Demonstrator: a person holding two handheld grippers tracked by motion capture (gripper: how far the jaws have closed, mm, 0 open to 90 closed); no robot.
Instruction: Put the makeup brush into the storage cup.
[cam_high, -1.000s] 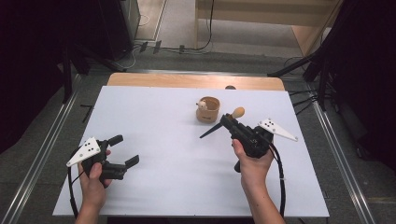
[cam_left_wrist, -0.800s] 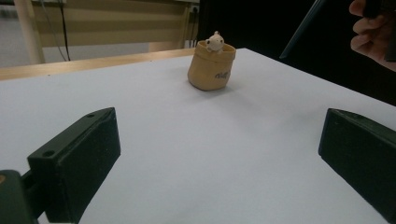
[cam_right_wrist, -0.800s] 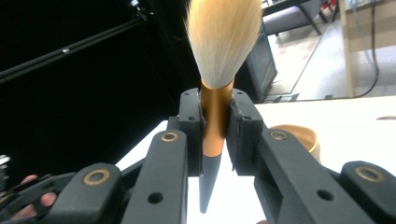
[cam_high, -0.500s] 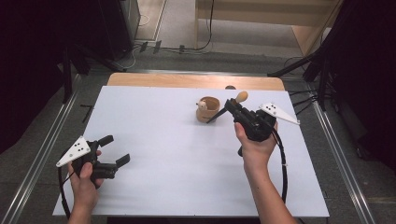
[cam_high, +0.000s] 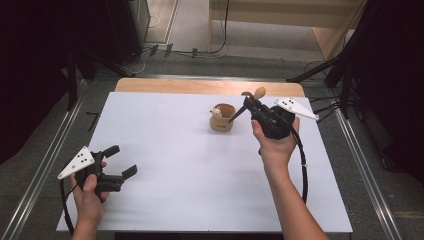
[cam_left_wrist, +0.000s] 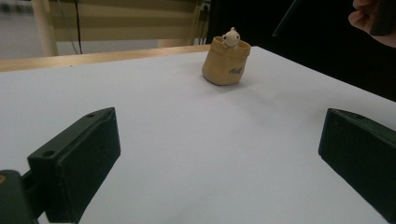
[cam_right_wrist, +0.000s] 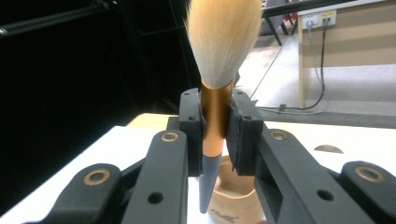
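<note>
While gripped, brush (cam_right_wrist: 215, 116) tops pouch (cam_high: 222, 118) (tan).

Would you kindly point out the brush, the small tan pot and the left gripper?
brush (cam_right_wrist: 223, 37), right gripper view, on its bristles.
small tan pot (cam_left_wrist: 226, 67), left gripper view, on its front wall.
left gripper (cam_high: 123, 161), high view, midway between its fingertips.

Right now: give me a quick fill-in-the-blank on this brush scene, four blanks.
1. The right tongs are shut on a ___.
2. The brush has its bristles pointing ___.
3. The left tongs are ___, holding nothing.
4. A small toy sits inside the tan ___.

Missing: brush; up; open; pouch
</note>
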